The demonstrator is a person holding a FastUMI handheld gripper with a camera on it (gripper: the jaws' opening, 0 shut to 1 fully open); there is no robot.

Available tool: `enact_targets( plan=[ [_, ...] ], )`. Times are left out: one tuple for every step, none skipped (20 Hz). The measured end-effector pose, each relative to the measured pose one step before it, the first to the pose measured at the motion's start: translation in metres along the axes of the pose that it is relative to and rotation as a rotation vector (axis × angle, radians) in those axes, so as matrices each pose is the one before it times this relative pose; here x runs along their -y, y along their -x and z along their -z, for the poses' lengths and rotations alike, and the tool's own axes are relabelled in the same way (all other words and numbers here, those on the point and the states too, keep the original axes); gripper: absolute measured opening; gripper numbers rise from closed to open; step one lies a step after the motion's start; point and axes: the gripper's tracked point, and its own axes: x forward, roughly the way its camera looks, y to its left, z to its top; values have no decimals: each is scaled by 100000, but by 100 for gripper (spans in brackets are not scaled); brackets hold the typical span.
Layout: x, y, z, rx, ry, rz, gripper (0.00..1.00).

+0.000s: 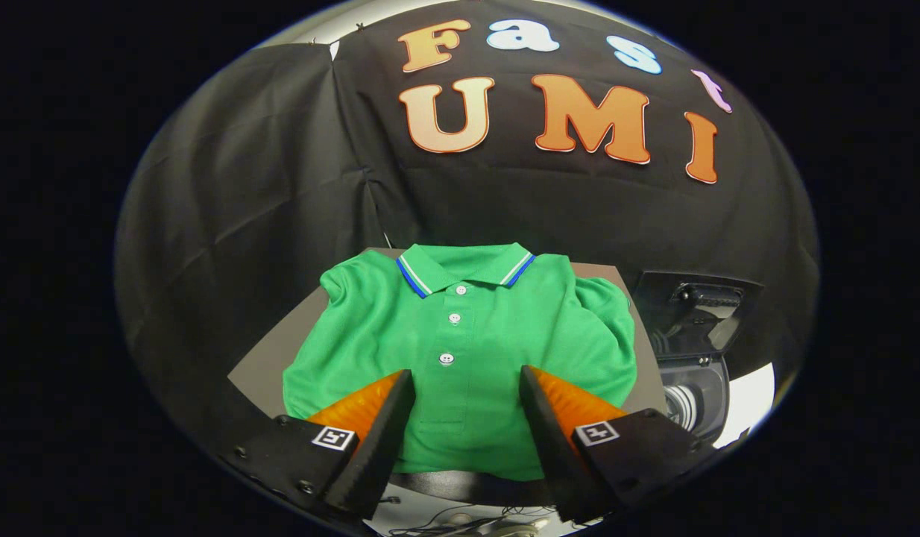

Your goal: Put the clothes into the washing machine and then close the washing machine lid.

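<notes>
Garment: green knit polo shirt (pixel 467 335) with blue-striped collar, spread flat on grey table (pixel 262 365).
Gripper (pixel 466 384): fingers spread apart above shirt's lower front, holding nothing.
Washer: dark washing machine (pixel 695 388), lid raised, beside the table.

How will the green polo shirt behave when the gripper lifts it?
The green knit polo shirt lies flat between the open gripper fingers, so it will probably droop and unfold when lifted. It looks light. Its loose sleeves may drag on the grey table.

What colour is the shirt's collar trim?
Blue and white stripes edge the green polo shirt collar, seen in the gripper view.
</notes>
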Motion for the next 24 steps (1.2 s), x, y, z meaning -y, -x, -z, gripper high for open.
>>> enact_targets(
  plan=[
    [-177, 50, 139, -709, -626, -1182, 86],
    [-33, -33, -15, -398, -645, -619, 82],
    [-250, -135, 75, -1279, -565, -668, 72],
    [-268, -58, -70, -998, 315, -1331, 65],
    [-194, 28, 60, -1456, 1059, 314, 60],
    [-296, -67, -68, -661, 1005, -1148, 54],
    [-211, 198, -157, -552, 417, 423, 35],
    [26, -133, -210, -247, 474, 17, 34],
    [78, -67, 410, -1176, 733, -567, 28],
    [-84, 22, -172, -79, -1943, -184, 24],
    [-158, 394, -93, -1898, -1578, -1854, 20],
    [-286, 945, -660, 1468, -2421, -2060, 14],
    [-56, -18, -1383, 4343, -1177, -1235, 8],
    [152, 555, -1628, 4073, 1690, 172, 8],
    [395, 825, -1320, 2881, 2258, 878, 8],
    [171, 835, -1471, 2528, 1047, -234, 8],
    [-49, 768, -1543, 3141, -589, -448, 8],
    [226, 838, -1594, 2968, -1202, -451, 8],
    [368, 1112, -1349, 2999, -1228, -538, 8],
    [203, 1103, -1431, 3066, -1398, -463, 8],
    [181, 1126, -1768, 3289, -1278, -477, 8],
    [254, 763, -1450, 2519, -863, -270, 8],
    [569, 633, -1324, 2508, -663, 198, 8],
    [650, 608, -1216, 2036, -227, 660, 8]
  ],
)
